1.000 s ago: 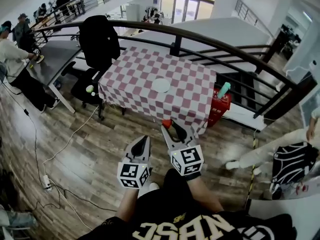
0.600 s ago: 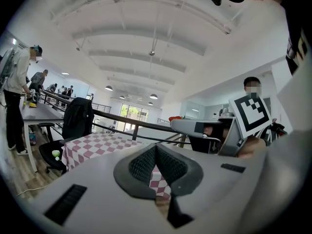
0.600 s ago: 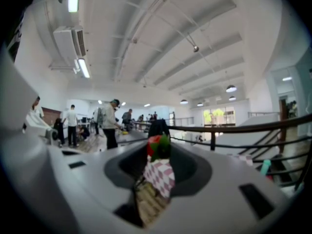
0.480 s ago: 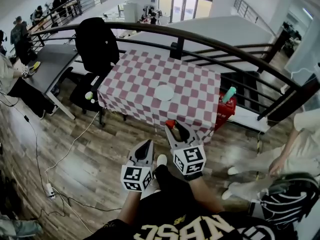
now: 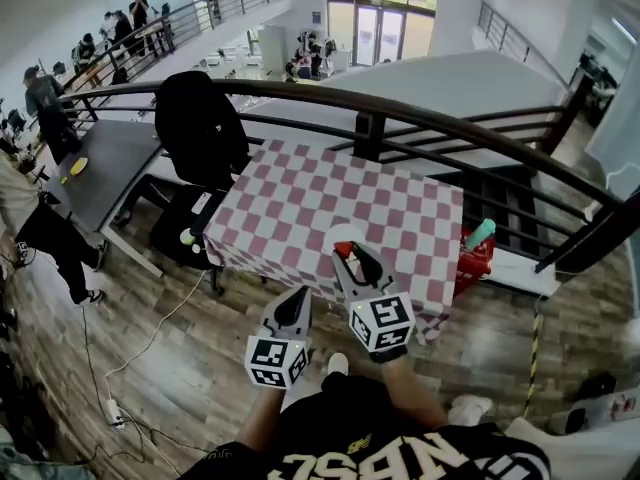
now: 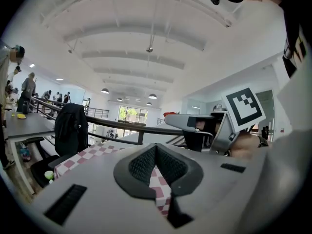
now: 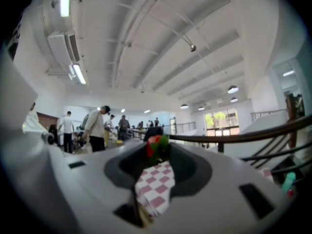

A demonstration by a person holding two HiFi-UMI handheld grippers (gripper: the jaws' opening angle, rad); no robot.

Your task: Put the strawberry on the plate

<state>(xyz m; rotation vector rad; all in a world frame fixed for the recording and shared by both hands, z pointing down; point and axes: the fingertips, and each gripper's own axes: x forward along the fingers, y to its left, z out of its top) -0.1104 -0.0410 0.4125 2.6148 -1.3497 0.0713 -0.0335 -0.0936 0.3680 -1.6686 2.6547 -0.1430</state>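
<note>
Desk: a grey desk (image 5: 105, 163) stands far to the left of our left tongs, with people around it.
Chair: a black office chair (image 5: 200, 128) is left of and beyond the left tongs, at the left end of the table.
Table: the checked table (image 5: 300, 203), under a red-and-white cloth, lies ahead of both pairs of tongs and backs onto a dark railing (image 5: 420, 118).
Left tongs: we hold the left tongs (image 5: 297, 296) (image 6: 154, 149) short of the table's near edge. Their tips are pressed together and grip nothing; only cloth shows through the gap behind the tips.
Right tongs: the right tongs (image 5: 346, 253) (image 7: 157, 152) are just beside the left pair and further forward, reaching over the table's near edge. Their jaws are pinched narrow on the fruit.
Strawberry: the strawberry (image 5: 340, 249) (image 7: 155, 144), red with green leaves, sits at the very tips of the right tongs, held off the cloth.
Plate: the white plate (image 5: 350, 232) lies on the cloth just beyond those tips.
Basket: a red basket (image 5: 472, 258) holding a teal bottle (image 5: 480, 233) is off to the right of the right tongs, at the table's right end.
</note>
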